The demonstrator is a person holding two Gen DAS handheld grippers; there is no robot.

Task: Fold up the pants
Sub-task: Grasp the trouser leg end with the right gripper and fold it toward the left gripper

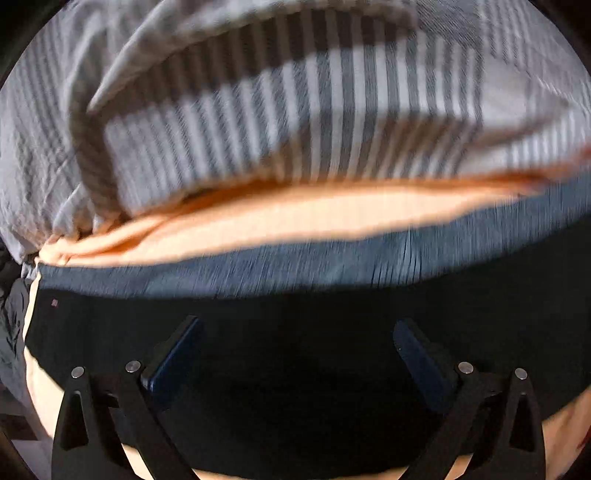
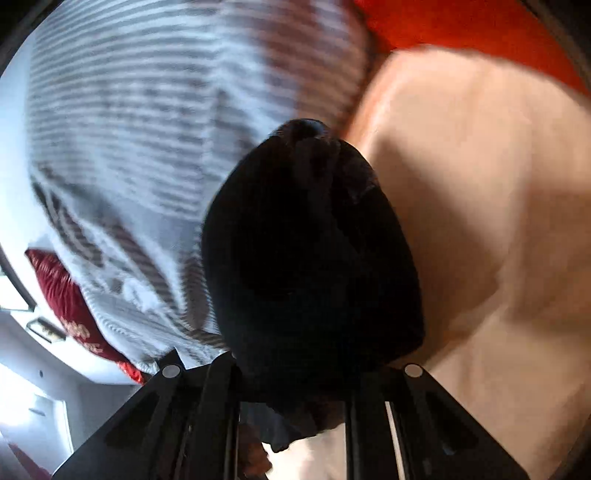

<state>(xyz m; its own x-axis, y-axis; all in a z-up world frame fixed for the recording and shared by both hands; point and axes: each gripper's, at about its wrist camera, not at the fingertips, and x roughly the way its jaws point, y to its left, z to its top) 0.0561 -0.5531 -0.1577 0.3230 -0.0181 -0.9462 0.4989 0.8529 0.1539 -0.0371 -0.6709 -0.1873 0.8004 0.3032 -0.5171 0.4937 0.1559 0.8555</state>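
Black pants [image 1: 295, 387] with a grey-blue ribbed waistband [image 1: 295, 266] lie flat on a peach sheet [image 1: 258, 225] in the left wrist view. My left gripper [image 1: 297, 328] is open just above the black cloth, its blue fingers [image 1: 177, 358] wide apart, holding nothing. In the right wrist view my right gripper [image 2: 295, 373] is shut on a bunched part of the black pants [image 2: 310, 258], which hangs lifted over the peach sheet [image 2: 480, 221]. Its fingertips are hidden by the cloth.
A grey and white striped duvet [image 1: 295, 122] is heaped beyond the waistband and also shows in the right wrist view [image 2: 147, 147]. A red pillow [image 2: 70, 306] lies at the left, an orange-red cover [image 2: 461, 26] at the top right. Both views are motion-blurred.
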